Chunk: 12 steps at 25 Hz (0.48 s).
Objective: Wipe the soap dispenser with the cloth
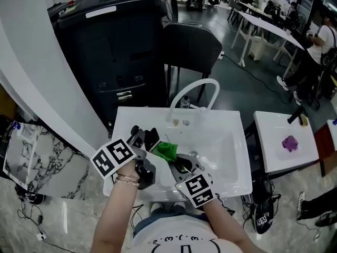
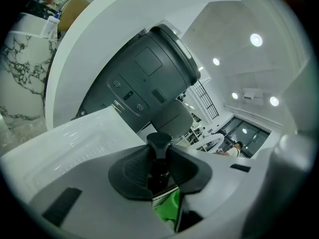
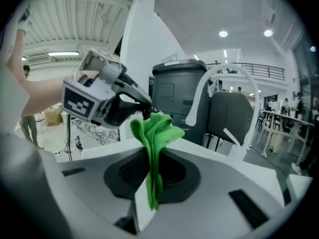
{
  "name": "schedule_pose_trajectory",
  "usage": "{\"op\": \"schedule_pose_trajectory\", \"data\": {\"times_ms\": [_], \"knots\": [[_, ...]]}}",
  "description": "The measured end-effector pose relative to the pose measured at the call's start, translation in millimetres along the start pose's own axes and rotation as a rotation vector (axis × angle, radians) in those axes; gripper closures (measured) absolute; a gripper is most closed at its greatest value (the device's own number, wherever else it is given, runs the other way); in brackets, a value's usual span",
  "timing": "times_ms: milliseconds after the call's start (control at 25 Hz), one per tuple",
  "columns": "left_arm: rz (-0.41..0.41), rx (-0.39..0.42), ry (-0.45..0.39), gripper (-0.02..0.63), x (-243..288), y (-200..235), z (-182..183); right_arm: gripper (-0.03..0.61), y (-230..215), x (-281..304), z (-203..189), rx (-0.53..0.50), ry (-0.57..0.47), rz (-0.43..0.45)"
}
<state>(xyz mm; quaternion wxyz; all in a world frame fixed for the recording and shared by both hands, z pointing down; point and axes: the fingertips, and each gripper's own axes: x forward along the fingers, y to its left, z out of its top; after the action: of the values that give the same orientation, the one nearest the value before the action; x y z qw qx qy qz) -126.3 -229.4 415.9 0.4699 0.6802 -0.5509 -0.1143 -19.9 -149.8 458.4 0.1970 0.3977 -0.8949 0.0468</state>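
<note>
Over the white sink (image 1: 231,157), my left gripper (image 1: 145,137) is shut on the dark soap dispenser (image 1: 151,138). In the left gripper view the dispenser's black pump head (image 2: 159,142) stands between that gripper's pads (image 2: 130,176). My right gripper (image 1: 176,162) is shut on the green cloth (image 1: 166,150), which bunches up directly to the right of the dispenser. The right gripper view shows the cloth (image 3: 155,133) pinched upright, its top against the tips of the left gripper (image 3: 142,106). A green fold (image 2: 168,205) shows just under the bottle.
A curved white faucet (image 1: 196,88) rises at the sink's back edge. Behind it stand a black chair (image 1: 192,46) and a large dark grey cabinet (image 1: 113,41). A white side table (image 1: 274,152) with a purple thing (image 1: 290,143) is to the right, a marble slab (image 1: 31,157) to the left.
</note>
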Motion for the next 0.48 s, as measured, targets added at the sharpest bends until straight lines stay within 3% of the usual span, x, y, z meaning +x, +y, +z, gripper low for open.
{"op": "schedule_pose_trajectory", "data": {"times_ms": [200, 480], "knots": [[0.009, 0.024, -0.012, 0.518, -2, 0, 1, 0.529, 7, -18, 47, 0.0, -0.204, 0.051], [0.004, 0.096, -0.016, 0.518, -12, -13, -8, 0.529, 1, -3, 65, 0.048, -0.227, 0.023]]}}
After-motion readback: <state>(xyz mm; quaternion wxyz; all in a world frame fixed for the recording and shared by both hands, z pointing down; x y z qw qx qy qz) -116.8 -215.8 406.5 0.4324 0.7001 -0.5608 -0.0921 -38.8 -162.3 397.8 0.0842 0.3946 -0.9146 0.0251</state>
